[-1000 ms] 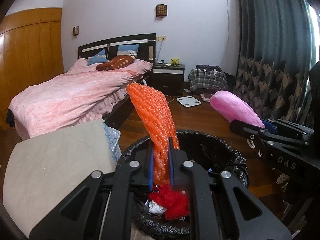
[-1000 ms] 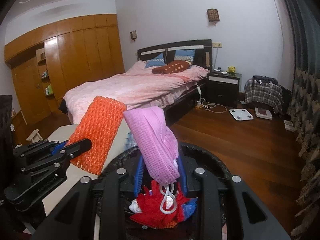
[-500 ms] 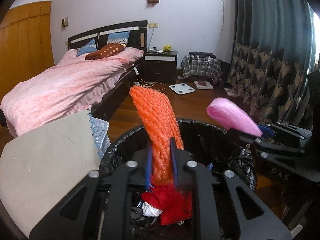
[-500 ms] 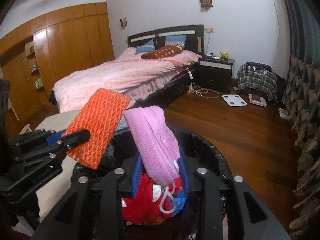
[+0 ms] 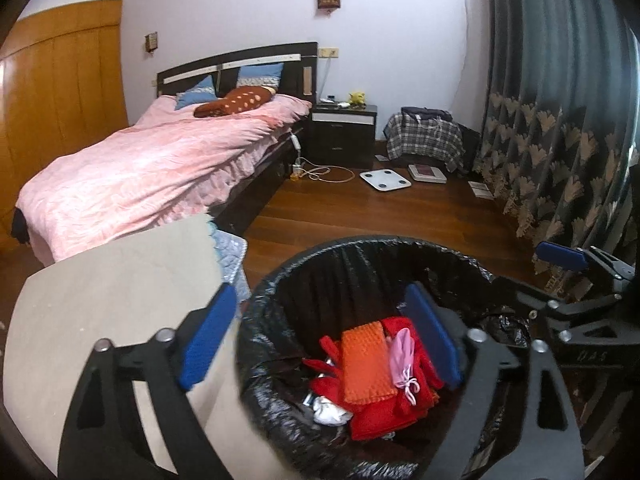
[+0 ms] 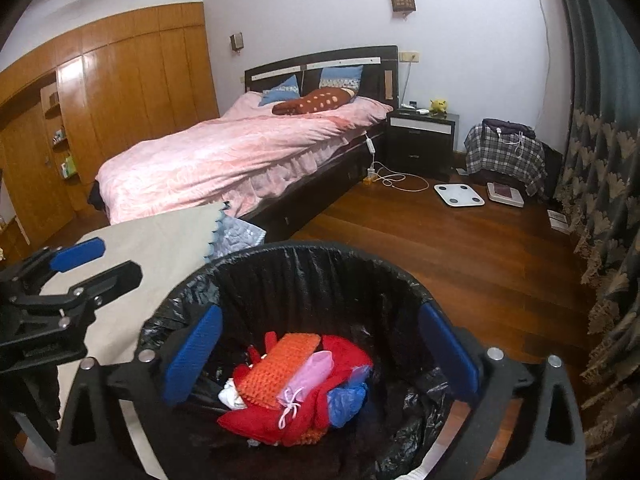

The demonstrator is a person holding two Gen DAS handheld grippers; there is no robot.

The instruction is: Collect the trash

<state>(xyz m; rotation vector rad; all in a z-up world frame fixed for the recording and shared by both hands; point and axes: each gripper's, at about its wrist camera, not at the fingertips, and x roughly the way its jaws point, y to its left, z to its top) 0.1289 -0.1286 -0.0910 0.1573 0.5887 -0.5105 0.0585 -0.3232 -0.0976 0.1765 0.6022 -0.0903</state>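
Bedroom bin (image 5: 360, 264): both grippers' jaws wide, empty.

both tongs, left tongs (image 5: 320, 332) and right tongs (image 6: 320, 354), are matte black angular plastic frames with blue ribbed finger pads (image 6: 194, 354), silver round screws and faint "das" lettering.

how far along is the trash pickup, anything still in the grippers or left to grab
Done: the orange mesh piece and the pink mesh piece lie in the black-lined bin on top of red cloth. In hand: nothing; the left gripper and right gripper both hang open over the bin. Left: no loose trash is obvious on the beige cloth or the wood floor.
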